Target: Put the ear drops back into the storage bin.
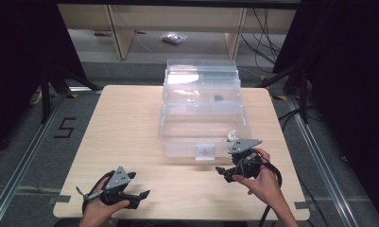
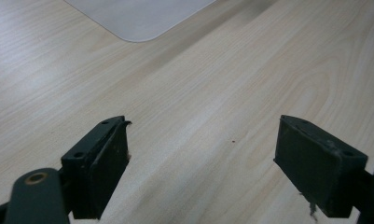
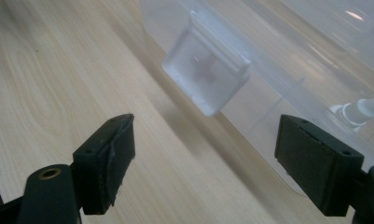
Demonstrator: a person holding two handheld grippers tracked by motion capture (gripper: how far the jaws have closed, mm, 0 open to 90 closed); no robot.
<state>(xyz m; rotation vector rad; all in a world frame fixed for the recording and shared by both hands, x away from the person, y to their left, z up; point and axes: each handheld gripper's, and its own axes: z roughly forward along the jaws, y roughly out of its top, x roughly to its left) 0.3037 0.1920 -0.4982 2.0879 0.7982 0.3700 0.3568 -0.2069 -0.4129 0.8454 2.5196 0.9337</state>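
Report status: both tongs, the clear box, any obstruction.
Left tongs open, low over bare wooden table. Right tongs open, at the front of the clear plastic storage box, facing its frosted latch tab. Small white bottle inside. Nothing blocking.

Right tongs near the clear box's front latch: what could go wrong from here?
The right tongs are open close to the latch; a skewed approach might slip off it. The clear box looks light, so pushing could slide it across the table. The small white bottle inside could topple.
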